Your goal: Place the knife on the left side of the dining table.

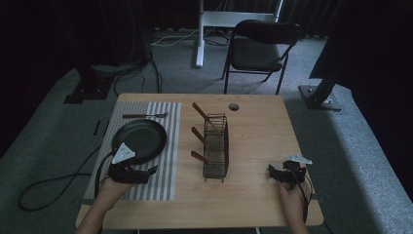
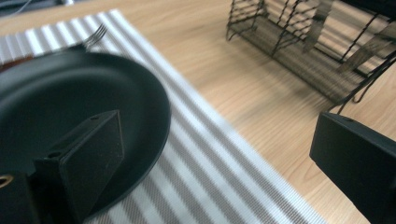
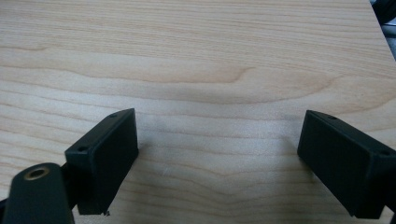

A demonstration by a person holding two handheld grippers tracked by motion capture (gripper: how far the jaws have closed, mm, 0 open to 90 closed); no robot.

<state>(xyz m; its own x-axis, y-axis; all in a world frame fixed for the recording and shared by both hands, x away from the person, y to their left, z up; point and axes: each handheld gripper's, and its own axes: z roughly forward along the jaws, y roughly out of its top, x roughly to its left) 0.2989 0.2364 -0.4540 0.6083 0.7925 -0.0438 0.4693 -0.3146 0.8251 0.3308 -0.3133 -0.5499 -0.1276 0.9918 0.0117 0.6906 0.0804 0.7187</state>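
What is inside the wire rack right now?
The wire rack holds three utensils with brown handles sticking out toward the striped mat. Their working ends lie behind the wires, so I cannot tell their type.

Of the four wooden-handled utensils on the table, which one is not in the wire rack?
The fork. It lies flat on the striped placemat behind the black pan, while the other three stand tilted in the wire rack, handles pointing up and left.

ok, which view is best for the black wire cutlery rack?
High view: the whole black wire cutlery rack stands mid-table with three brown-handled utensils in it. The left gripper view catches one blurred part; the right gripper view faces bare wood.
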